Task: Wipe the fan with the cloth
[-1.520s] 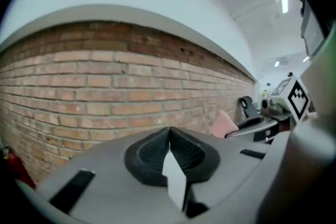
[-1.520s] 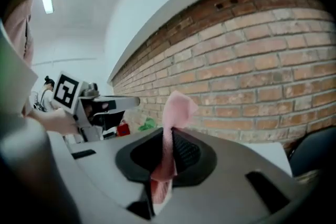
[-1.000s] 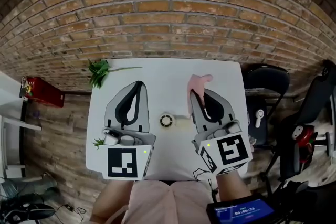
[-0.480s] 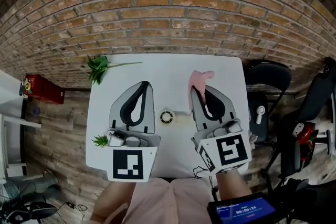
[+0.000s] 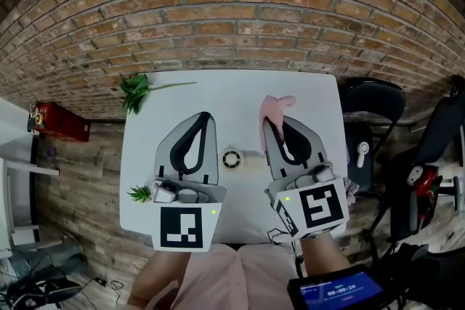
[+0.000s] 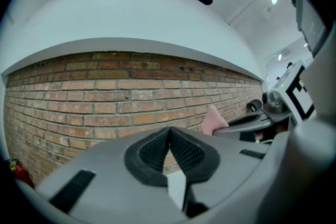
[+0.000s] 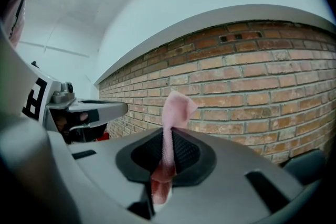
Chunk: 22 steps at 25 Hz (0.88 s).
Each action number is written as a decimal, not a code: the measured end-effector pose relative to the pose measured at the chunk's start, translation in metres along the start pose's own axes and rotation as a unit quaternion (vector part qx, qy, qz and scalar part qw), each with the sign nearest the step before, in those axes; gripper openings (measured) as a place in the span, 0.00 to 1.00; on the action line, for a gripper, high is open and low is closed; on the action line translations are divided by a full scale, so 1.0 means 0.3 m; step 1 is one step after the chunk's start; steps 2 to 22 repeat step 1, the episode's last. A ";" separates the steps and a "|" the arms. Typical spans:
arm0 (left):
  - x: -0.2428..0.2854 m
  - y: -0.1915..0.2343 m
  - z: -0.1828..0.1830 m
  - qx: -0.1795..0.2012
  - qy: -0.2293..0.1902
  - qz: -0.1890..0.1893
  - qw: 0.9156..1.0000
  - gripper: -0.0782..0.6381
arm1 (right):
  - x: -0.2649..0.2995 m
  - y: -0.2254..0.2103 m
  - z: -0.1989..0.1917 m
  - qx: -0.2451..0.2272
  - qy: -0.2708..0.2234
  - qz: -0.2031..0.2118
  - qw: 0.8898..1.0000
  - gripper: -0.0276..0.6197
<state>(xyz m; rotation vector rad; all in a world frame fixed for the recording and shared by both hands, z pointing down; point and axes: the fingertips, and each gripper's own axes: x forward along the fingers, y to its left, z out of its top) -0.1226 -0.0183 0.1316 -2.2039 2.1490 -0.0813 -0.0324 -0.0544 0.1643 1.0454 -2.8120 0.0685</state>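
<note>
Red-brown brick fills the top of the head view, where the brick wall (image 5: pixel 232 11) curves above a white table (image 5: pixel 232 105). A floor (image 5: pixel 87 170) of wooden planks lies at nine o'clock of the table, with a red object (image 5: pixel 58 125) on it against the wall. A black chair (image 5: pixel 370 109) stands at three o'clock, and a lit screen (image 5: pixel 334 292) sits at five o'clock. A leafy sprig (image 5: pixel 136 94) lies on the table's eleven o'clock corner, and a small plant (image 5: pixel 139 193) is near its eight o'clock edge. The fan (image 5: pixel 231 160), small and round, sits on the bare tabletop between the two grippers. The left gripper (image 5: pixel 205 117) is at nine o'clock of the fan and the right gripper (image 5: pixel 267 125) at three o'clock. A pink cloth (image 5: pixel 280 105) sticks out past the right gripper's tips, at one o'clock of the fan.

In the left gripper view, the left gripper's (image 6: pixel 169 136) ribbed black pads meet with nothing between them. Brick runs across behind them under a white ceiling (image 6: pixel 131 8). The right gripper and the cloth show at three o'clock.

In the right gripper view, the right gripper (image 7: pixel 169 149) has its jaws pressed together on the cloth. The cloth stands up from between the pads, and its free end flops over at twelve o'clock. The left gripper shows at nine o'clock against the brick, and part of the chair shows at four o'clock.
</note>
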 end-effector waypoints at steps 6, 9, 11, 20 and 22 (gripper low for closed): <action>0.002 -0.001 -0.002 0.002 0.000 -0.001 1.000 0.13 | 0.002 -0.001 -0.001 0.000 0.000 0.000 1.000 0.09; 0.002 -0.001 -0.002 0.002 0.000 -0.001 1.000 0.13 | 0.002 -0.001 -0.001 0.000 0.000 0.000 1.000 0.09; 0.002 -0.001 -0.002 0.002 0.000 -0.001 1.000 0.13 | 0.002 -0.001 -0.001 0.000 0.000 0.000 1.000 0.09; 0.002 -0.001 -0.002 0.002 0.000 -0.001 1.000 0.13 | 0.002 -0.001 -0.001 0.000 0.000 0.000 1.000 0.09; 0.002 -0.001 -0.002 0.002 0.000 -0.001 1.000 0.13 | 0.002 -0.001 -0.001 0.000 0.000 0.000 1.000 0.09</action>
